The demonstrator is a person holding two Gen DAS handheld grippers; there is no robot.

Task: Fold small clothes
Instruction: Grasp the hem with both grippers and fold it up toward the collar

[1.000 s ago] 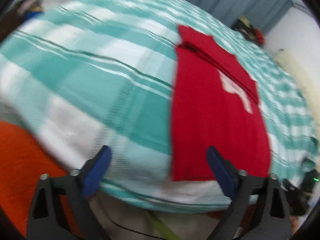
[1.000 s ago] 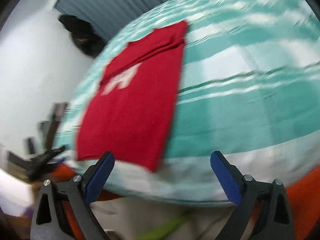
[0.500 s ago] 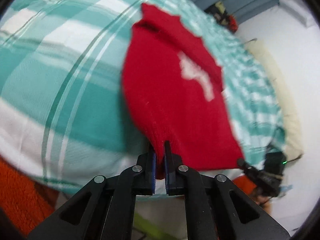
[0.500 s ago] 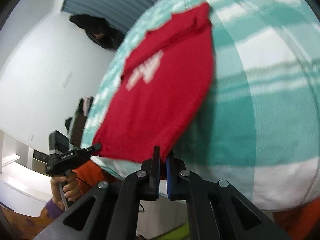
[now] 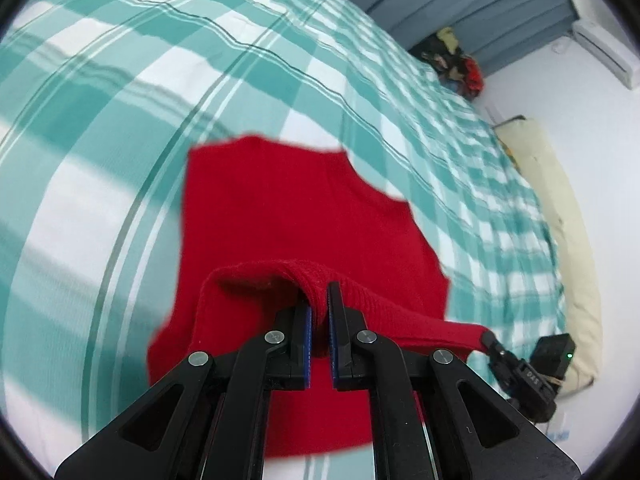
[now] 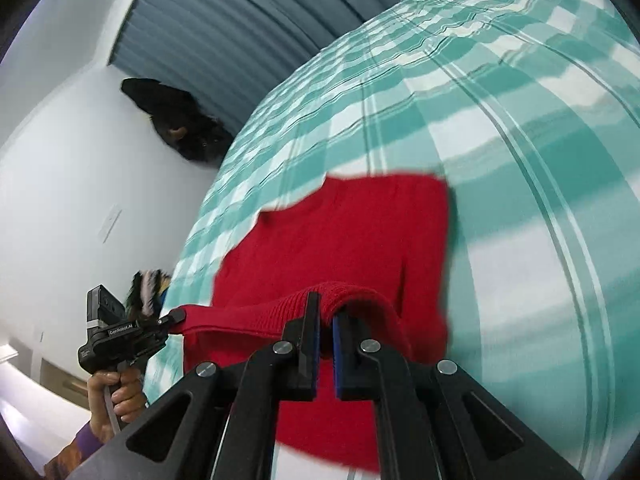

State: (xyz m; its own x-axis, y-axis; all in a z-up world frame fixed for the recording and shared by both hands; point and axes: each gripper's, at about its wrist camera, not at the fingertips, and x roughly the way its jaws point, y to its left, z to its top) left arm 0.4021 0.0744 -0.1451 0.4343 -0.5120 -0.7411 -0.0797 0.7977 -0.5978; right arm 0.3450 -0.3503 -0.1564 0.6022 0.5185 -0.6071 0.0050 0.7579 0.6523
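Red knit fabric fills the lower middle of both wrist views: a small red sweater (image 5: 288, 208) lies on a bed covered with a teal-and-white checked sheet (image 5: 120, 92), and its near hem is raised off the sheet and stretched in a taut ribbed band between the two grippers. The left gripper (image 5: 319, 316) is closed tight on a bunched fold of that hem, its blue-padded fingers (image 5: 306, 328) pinching the knit with barely a gap. The right gripper (image 6: 326, 322) is clamped the same way on the other end of the hem, the sweater (image 6: 340, 232) spreading out beyond it across the sheet (image 6: 520, 160). In the right wrist view a hand (image 6: 116, 392) with a purple cuff grips the handle of the left gripper (image 6: 176, 315) at the lower left. Grey-blue curtains (image 6: 224, 32) hang past the far end of the bed, and a cream pillow (image 5: 560, 208) lies along its edge against a white wall.
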